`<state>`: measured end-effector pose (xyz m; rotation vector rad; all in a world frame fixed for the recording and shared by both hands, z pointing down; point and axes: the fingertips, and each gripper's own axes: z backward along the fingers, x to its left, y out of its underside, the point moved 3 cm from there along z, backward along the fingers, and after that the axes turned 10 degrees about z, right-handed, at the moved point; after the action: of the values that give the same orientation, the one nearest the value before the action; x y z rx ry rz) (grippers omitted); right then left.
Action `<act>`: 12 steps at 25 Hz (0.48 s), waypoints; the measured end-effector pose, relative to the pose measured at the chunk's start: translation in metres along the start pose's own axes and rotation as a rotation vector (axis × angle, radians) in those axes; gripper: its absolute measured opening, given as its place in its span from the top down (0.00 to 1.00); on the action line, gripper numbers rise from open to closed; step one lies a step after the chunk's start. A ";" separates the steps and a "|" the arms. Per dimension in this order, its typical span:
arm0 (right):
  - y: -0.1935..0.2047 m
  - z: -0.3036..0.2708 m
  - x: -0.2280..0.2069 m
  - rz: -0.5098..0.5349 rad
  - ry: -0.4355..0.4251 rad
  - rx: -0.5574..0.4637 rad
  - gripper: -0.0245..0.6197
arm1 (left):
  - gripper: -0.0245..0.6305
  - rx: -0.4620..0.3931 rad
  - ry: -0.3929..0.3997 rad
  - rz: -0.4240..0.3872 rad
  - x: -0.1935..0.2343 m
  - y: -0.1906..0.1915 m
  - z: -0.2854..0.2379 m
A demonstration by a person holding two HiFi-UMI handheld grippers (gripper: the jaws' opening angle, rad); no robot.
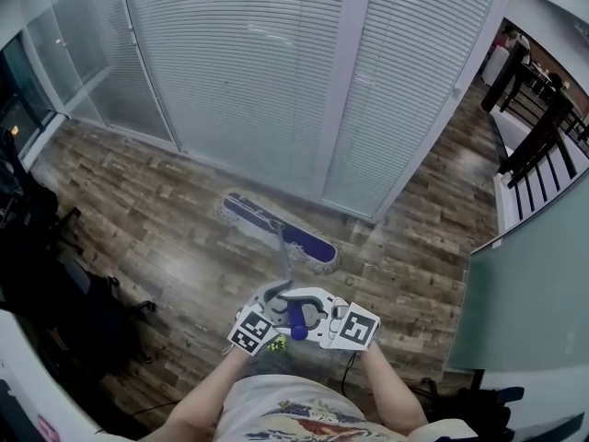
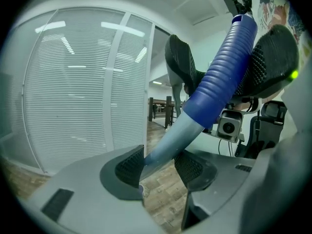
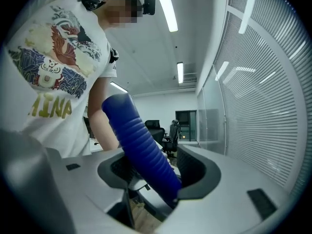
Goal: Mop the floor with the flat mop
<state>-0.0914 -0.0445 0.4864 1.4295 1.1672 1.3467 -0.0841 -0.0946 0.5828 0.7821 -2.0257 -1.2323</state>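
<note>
The flat mop [image 1: 281,232] is gripped by both grippers, and its head is laid flat on the wood floor [image 1: 156,215], just in front of the foot of the blinded glass wall [image 1: 248,81] and slanted to it, with one end nearer the wall than the other. From the head, the pole [image 2: 170,140] is led back away from the wall to the person. In the left gripper view, the jaws of the left gripper [image 2: 161,167] are seen closed on the pale pole just below the ribbed blue grip [image 3: 141,145], with a pad pressed on each side. In the right gripper view, that grip is clamped between the jaws of the right gripper [image 3: 156,172], further from the wall than the left. Mopping is judged to be under way, with the strip along the wall being worked. No wet trail or change in sheen can be made out on the boards, so the share already covered cannot be told. The wider floor away from the wall, on both sides of the person, is judged likely to remain.
</note>
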 end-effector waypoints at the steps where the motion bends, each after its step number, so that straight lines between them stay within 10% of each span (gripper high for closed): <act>1: 0.003 -0.006 -0.016 -0.003 0.003 0.000 0.61 | 0.70 0.001 0.002 0.000 0.016 -0.005 -0.005; 12: 0.037 -0.049 -0.150 -0.088 0.036 -0.007 0.59 | 0.70 -0.024 -0.007 -0.003 0.146 -0.052 -0.050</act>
<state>-0.1362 -0.2000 0.4926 1.3380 1.2336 1.3186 -0.1282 -0.2511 0.5846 0.7701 -2.0125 -1.2606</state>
